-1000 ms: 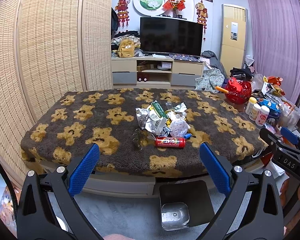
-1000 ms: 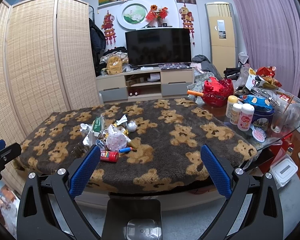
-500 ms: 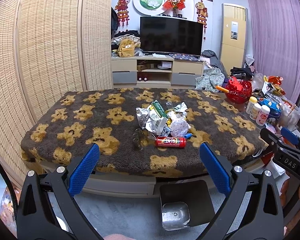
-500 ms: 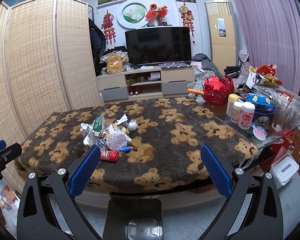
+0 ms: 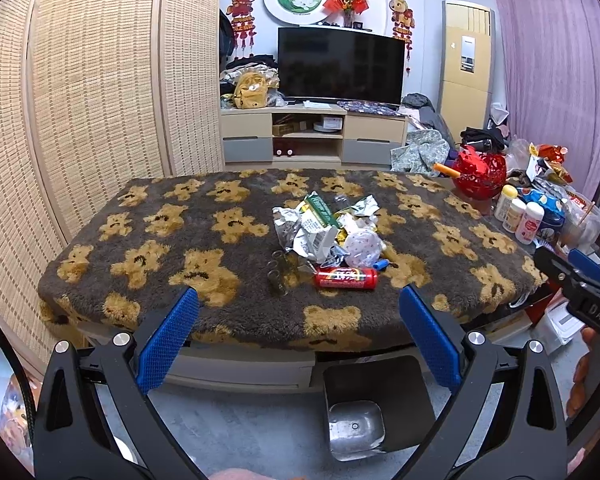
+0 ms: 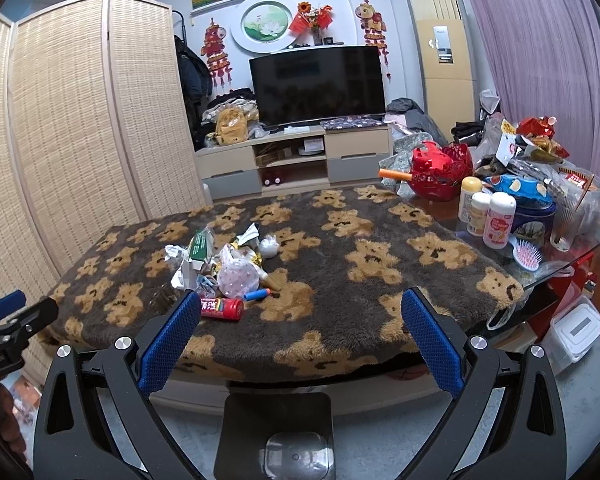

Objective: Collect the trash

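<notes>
Both held wide and empty short of the bear-print table (image 5: 204,216): left gripper (image 5: 298,334), right gripper (image 6: 300,334). Heaped mid-table, trash pile (image 5: 328,230), red tube (image 5: 346,279) at its near edge. Below the table's near edge, bin (image 5: 374,404).

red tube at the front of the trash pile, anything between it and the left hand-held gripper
Nothing visible blocks it. The left hand-held gripper is open, short of the table edge, and only bare bear-print blanket lies before the red tube. Two small clear vials lie just left of the tube.
</notes>
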The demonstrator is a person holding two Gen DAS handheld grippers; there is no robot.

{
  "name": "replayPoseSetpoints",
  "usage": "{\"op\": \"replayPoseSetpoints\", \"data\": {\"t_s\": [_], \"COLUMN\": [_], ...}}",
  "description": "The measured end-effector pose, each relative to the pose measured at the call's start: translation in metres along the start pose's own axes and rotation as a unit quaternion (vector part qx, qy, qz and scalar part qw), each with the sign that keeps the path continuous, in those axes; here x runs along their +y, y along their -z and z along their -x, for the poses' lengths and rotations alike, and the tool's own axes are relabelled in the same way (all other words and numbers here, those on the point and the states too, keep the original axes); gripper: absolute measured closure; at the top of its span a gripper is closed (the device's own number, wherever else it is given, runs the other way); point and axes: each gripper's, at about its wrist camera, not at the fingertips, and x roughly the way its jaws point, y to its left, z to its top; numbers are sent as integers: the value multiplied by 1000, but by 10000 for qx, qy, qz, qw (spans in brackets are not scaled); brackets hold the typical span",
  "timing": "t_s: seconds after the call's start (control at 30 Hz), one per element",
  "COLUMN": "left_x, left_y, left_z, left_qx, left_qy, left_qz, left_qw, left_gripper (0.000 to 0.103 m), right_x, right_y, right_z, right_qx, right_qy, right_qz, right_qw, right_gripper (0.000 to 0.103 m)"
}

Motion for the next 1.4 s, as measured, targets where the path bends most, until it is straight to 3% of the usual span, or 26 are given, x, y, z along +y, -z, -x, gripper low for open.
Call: {"op": "replayPoseSetpoints", "data": {"t_s": [0.27, 0.67, 0.93, 0.97, 1.03, 1.13, 1.23, 1.4], "left_x": [19, 55, 53, 54, 56, 56, 52, 48], "left_y": [14, 27, 29, 29, 28, 26, 24, 25], "left_z": [-45, -136, -187, -191, -197, -206, -214, -227], "left_qx": [417, 1101, 1319, 1324, 1296, 1305, 1336, 1434], "left_qy": [178, 56, 127, 162, 281, 400, 490, 571], "left_qz": [109, 291, 113, 120, 168, 187, 135, 51], "left_qw": [9989, 9935, 9911, 9910, 9910, 9905, 9897, 9880], "left_gripper": [8, 8, 8, 8, 11, 23, 30, 38], "right_x": [0, 19, 38, 41, 46, 53, 60, 65], "right_y": [13, 41, 36, 34, 32, 29, 27, 29], "right_z": [-32, -130, -183, -189, -202, -219, -232, -251], "right_qx": [455, 1316, 1477, 1470, 1516, 1614, 1714, 1893], "right_qy": [241, 159, 134, 86, -86, -230, -438, -294], "right_qz": [-68, -121, -90, -100, -140, -165, -211, -190], "right_qw": [9986, 9911, 9889, 9890, 9883, 9865, 9840, 9813], "right_gripper": [3, 3, 3, 4, 22, 39, 46, 49]}}
